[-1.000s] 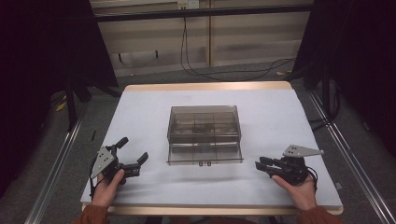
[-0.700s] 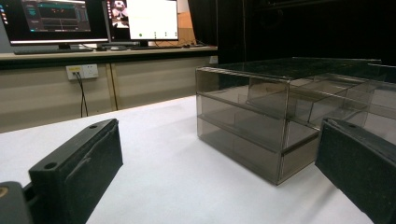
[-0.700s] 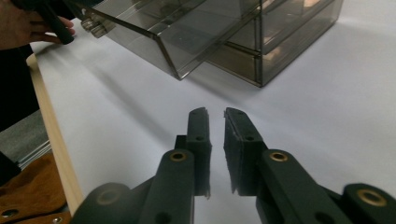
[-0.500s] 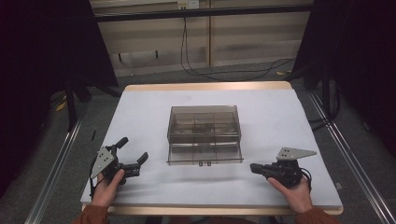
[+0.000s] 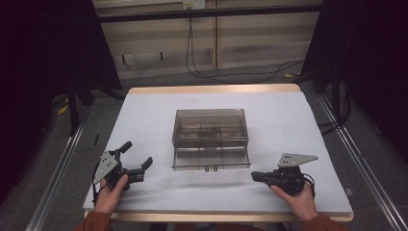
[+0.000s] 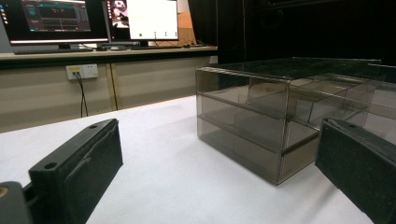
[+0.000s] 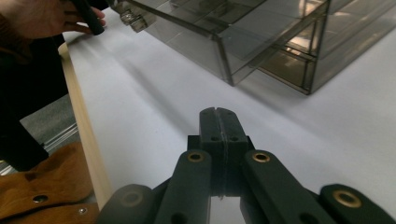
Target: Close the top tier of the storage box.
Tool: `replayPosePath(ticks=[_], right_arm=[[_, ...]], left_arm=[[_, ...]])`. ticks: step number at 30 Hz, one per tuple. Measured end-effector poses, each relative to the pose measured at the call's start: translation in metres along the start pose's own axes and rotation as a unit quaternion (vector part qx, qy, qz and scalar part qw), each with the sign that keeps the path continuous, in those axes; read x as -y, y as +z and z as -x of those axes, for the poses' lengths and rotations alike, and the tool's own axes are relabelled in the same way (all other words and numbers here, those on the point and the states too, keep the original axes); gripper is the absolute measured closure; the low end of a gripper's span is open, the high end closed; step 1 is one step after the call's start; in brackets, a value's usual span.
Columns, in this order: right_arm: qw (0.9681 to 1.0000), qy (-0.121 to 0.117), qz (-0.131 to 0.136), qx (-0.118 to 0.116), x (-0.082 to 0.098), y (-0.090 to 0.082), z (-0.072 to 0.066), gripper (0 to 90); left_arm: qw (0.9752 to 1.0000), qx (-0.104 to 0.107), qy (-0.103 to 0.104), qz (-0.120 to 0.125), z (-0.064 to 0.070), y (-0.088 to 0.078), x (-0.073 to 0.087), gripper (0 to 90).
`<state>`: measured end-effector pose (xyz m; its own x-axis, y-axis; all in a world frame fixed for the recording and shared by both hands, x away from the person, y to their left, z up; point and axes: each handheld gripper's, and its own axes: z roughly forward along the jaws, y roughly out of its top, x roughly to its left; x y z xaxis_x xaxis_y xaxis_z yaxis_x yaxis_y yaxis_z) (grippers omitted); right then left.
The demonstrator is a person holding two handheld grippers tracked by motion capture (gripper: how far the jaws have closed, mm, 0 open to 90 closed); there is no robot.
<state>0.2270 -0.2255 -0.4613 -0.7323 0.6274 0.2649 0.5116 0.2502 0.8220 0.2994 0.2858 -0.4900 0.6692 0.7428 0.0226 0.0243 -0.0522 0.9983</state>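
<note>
A smoky clear plastic drawer box stands mid-table, with its lower drawer slid out toward me. My left gripper rests at the front left with its jaws spread wide and nothing between them; in the left gripper view the box stands ahead on the right. My right gripper lies at the front right, jaws pressed together and empty, pointing left toward the drawer. In the right gripper view the shut fingertips hover over the white table, short of the drawer corner.
The white table top has a wooden front edge. A person's hand holds the other gripper beyond the drawer. Monitors stand on a desk behind the table. Metal rails run along both sides.
My right gripper has moved left along the front of the table, closer to the drawer's front right corner. The left gripper has stayed put.
</note>
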Motion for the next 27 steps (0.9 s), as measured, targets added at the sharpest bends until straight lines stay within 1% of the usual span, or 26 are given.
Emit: replayPosePath(ticks=[2, 6, 12, 15, 18, 27], right_arm=[[1.0, -0.003, -0.002, -0.007, -0.001, 0.002, -0.003, 90.0], [0.9998, -0.012, -0.009, -0.011, -0.001, 0.005, -0.006, 90.0], [0.9993, -0.024, -0.015, -0.025, -0.003, 0.011, -0.013, 90.0], [0.9986, -0.035, -0.021, -0.032, -0.005, 0.015, -0.018, 90.0], [0.9984, -0.038, -0.022, -0.034, -0.006, 0.016, -0.02, 90.0], [0.9972, -0.048, -0.023, -0.053, -0.01, 0.026, -0.029, 90.0]], left_arm=[[1.0, 0.0, 0.0, 0.0, 0.0, 0.0, 0.0, 0.8], [1.0, 0.0, 0.0, 0.0, 0.0, 0.0, 0.0, 0.8], [1.0, 0.0, 0.0, 0.0, 0.0, 0.0, 0.0, 0.8], [1.0, 0.0, 0.001, 0.0, 0.0, 0.0, 0.0, 0.8], [1.0, 0.0, 0.0, 0.0, 0.0, 0.0, 0.0, 0.8], [1.0, 0.0, 0.0, 0.0, 0.0, 0.0, 0.0, 0.8]])
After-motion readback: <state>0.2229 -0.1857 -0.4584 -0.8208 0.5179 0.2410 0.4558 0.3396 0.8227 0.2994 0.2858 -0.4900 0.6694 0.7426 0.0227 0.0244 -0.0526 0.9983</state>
